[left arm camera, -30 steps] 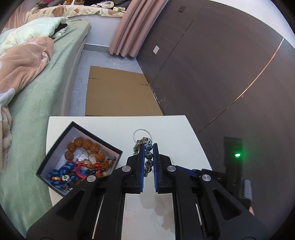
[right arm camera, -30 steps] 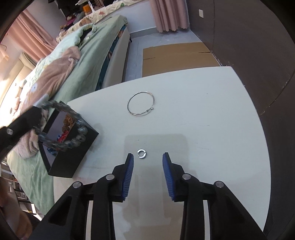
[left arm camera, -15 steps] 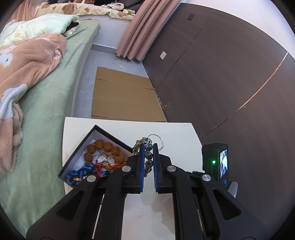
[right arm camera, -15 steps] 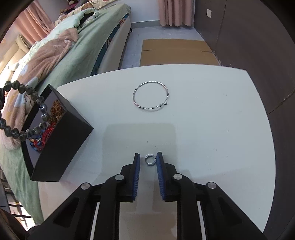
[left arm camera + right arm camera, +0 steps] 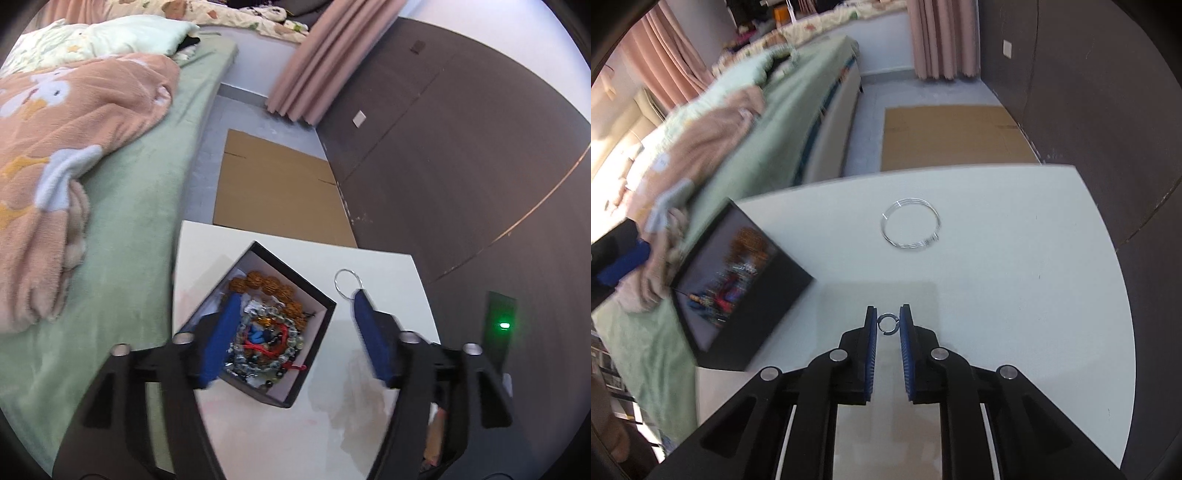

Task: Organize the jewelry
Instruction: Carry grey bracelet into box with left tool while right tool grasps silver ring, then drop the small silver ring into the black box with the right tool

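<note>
Most of the jewelry already lies in the black box [image 5: 314,354] at the lower middle of the left view: brown wooden beads [image 5: 266,286] at the far side, a clear-and-dark bead bracelet [image 5: 266,343] on top, red cord and blue pieces under it. The left tool [image 5: 291,332] hangs over the box, its jaws having just opened wide with nothing between them, so that bracelet looks delivered.

Two pieces remain on the white desk [image 5: 1015,277]: a thin silver bangle [image 5: 910,224] in the upper middle of the right view, well apart from the box, and a small open ring [image 5: 888,324] at lower centre. The right tool [image 5: 888,325] has just been closing on the ring; the pads touch its sides, so it seems gripped, ready to lift.
</note>
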`<state>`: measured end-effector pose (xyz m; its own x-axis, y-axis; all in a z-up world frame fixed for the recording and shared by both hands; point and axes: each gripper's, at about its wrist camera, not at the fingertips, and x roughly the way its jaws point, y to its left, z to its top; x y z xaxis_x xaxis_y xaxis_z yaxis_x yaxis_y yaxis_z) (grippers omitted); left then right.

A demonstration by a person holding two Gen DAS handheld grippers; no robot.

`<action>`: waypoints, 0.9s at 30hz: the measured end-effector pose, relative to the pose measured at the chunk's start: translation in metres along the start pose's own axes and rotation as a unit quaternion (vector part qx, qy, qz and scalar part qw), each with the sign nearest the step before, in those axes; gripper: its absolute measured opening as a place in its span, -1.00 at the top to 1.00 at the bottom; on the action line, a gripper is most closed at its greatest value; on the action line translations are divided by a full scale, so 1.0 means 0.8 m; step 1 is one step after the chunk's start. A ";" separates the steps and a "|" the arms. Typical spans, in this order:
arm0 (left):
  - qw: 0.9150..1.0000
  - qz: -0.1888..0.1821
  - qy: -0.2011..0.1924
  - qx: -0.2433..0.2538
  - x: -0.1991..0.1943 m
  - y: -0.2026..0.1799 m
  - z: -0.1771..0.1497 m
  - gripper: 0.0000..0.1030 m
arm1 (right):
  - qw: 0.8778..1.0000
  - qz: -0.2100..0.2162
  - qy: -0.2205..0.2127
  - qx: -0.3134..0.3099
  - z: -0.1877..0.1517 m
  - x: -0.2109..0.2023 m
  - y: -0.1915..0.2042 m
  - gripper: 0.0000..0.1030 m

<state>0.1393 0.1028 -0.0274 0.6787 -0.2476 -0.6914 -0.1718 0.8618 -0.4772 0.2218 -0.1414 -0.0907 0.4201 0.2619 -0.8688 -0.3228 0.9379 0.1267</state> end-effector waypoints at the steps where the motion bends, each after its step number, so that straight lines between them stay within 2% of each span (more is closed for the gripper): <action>1: 1.000 0.002 -0.002 -0.001 -0.003 0.003 0.000 -0.40 | 1.000 0.006 -0.007 0.001 0.001 -0.007 0.002 0.76; 5: 1.000 0.007 -0.007 -0.009 -0.014 0.014 0.000 -0.62 | 0.998 0.039 -0.040 -0.005 0.005 -0.035 0.019 0.76; 11: 1.000 0.015 -0.015 -0.017 -0.028 0.028 0.000 -0.79 | 0.994 0.085 -0.069 -0.023 0.013 -0.062 0.055 0.76; 16: 0.999 0.019 -0.016 -0.034 -0.033 0.041 0.001 -0.85 | 0.990 0.117 -0.077 -0.026 0.017 -0.067 0.081 0.75; 20: 0.998 0.027 -0.016 -0.049 -0.035 0.055 0.003 -0.86 | 0.982 0.165 -0.086 -0.026 0.024 -0.063 0.097 0.67; 21: 0.998 0.030 -0.017 -0.050 -0.035 0.057 0.003 -0.86 | 0.982 0.170 -0.083 -0.023 0.024 -0.060 0.096 0.33; 22: 0.998 0.032 -0.018 -0.051 -0.035 0.058 0.003 -0.86 | 0.982 0.172 -0.082 -0.018 0.024 -0.058 0.094 -0.22; 23: 0.998 0.032 -0.018 -0.051 -0.035 0.059 0.004 -0.86 | 0.982 0.167 -0.092 -0.009 0.023 -0.059 0.088 -0.36; 24: 0.998 0.031 -0.019 -0.052 -0.035 0.059 0.004 -0.86 | 0.982 0.159 -0.098 -0.007 0.022 -0.061 0.084 -0.40; 27: 0.998 0.027 -0.021 -0.049 -0.034 0.055 0.005 -0.86 | 0.984 0.146 -0.101 0.007 0.021 -0.067 0.063 -0.38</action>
<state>0.1159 0.1493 -0.0275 0.6952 -0.1814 -0.6955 -0.2768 0.8254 -0.4920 0.1976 -0.1040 -0.0298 0.4711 0.5592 -0.6822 -0.4438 0.8186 0.3646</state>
